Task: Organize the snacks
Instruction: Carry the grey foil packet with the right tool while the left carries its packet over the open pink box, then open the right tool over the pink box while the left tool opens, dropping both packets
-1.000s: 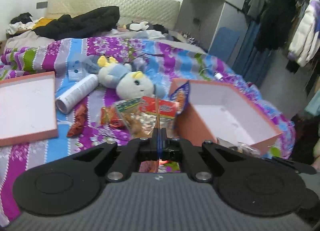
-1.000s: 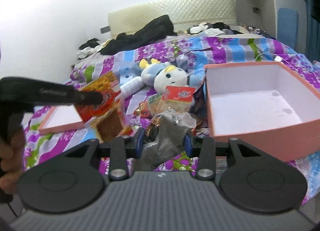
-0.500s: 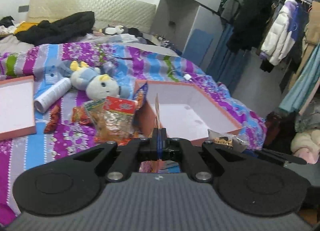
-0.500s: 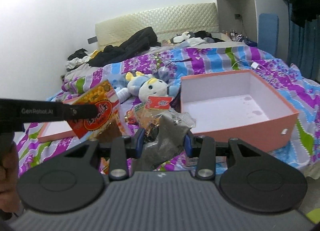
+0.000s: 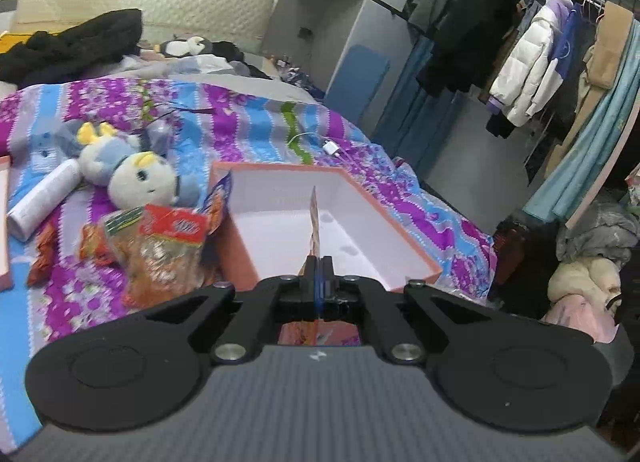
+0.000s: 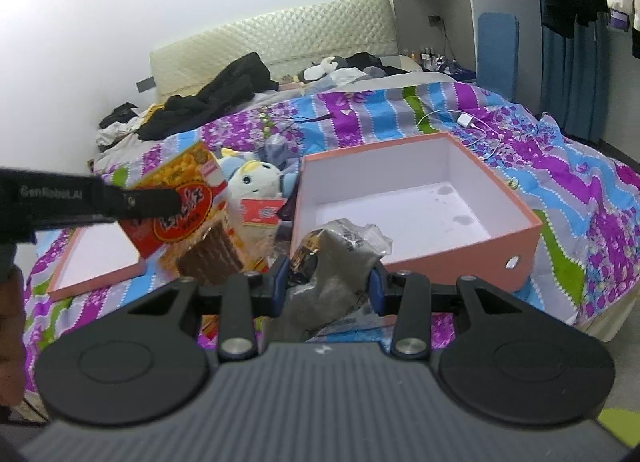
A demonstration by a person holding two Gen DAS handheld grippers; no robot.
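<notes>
1. Left wrist view: the left gripper [image 5: 317, 280] is pinching a flat orange packet [image 5: 315, 228] edge-on, jaws closed on its lower edge. The packet is standing upright over the near wall of the open box [image 5: 400, 218], which is sitting on the bed [image 5: 400, 182]. It is looking thin, light and floppy, so a hold near the sealed edge, as here, is probably the safest; the film is likely slippery. To the left of the box a pile of snacks [image 5: 160, 238] is lying beside a plush toy [image 5: 136, 178], with a lid [image 5: 5, 222] at the far left.

2. Right wrist view: the right gripper [image 6: 328, 286] is holding a crumpled grey bag [image 6: 332, 262] between its fingers, jaws closed partway around the bunched film. The bag is looking soft and crinkly, probably light and crushable, so a gentle squeeze on the bunched middle is suiting it. It is hanging just near of the box [image 6: 440, 262]. At left, the left gripper [image 6: 176, 202] is reaching in level, pointing right, gripping the packet [image 6: 180, 198] to the left of the box.
</notes>
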